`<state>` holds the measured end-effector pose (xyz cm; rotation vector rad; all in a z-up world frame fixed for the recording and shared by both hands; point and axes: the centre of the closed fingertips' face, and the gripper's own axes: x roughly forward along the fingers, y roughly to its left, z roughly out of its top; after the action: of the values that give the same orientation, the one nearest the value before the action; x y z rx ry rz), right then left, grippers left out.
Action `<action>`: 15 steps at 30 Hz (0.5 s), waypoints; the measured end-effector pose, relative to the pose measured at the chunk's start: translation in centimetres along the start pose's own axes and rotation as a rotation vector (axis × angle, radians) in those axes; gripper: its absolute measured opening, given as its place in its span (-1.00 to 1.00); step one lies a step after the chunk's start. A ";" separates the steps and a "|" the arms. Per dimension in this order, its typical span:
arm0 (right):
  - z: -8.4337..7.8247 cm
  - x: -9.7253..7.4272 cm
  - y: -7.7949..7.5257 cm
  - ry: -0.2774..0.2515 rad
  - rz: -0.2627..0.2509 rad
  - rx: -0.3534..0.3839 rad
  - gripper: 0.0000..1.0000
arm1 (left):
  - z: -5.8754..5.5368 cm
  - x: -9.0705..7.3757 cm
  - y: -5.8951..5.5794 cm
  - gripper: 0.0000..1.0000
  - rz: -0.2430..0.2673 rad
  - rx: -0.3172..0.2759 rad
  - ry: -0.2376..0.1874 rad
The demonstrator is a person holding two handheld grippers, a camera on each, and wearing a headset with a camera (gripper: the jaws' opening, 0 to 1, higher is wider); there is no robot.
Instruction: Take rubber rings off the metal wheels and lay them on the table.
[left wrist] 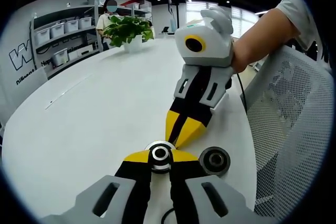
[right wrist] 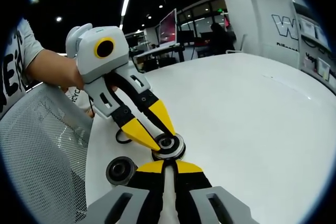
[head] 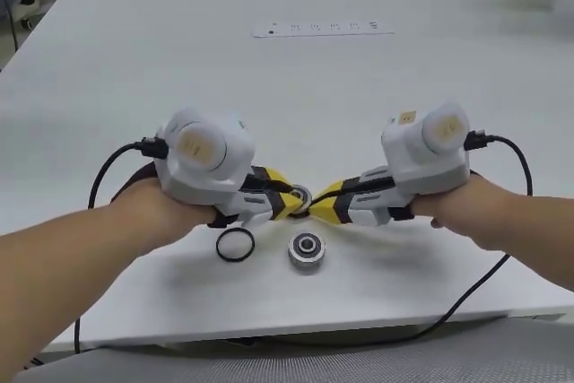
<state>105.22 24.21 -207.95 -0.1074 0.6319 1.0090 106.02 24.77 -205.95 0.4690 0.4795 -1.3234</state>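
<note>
Smooth white table [head: 359,87] | left gripper [head: 290,205] clamped on round metal wheel [head: 300,195] | right gripper [head: 321,207] jaws together

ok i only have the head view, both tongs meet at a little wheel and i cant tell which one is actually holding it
Observer: The left tongs. In the left gripper view their yellow tips sit on either side of the small silver metal wheel, clamped on it.
Operator: and the right one, open or closed
Observer: The right tongs are pressed shut in the right gripper view, with their tips against that wheel's rim. I cannot tell whether they pinch any rubber.
Operator: anything close to the table edge on my side
Observer: A grey mesh chair back stands right beside the white table, close to the second round metal wheel lying there.
</note>
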 end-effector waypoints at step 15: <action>-0.1 -0.3 -0.3 -0.013 -0.011 0.105 -1.00 | 0.0 0.0 0.0 -0.84 0.002 0.011 0.004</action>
<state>105.36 23.80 -207.94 -0.0122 0.6705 0.9637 106.05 24.73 -205.96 0.4817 0.4754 -1.3236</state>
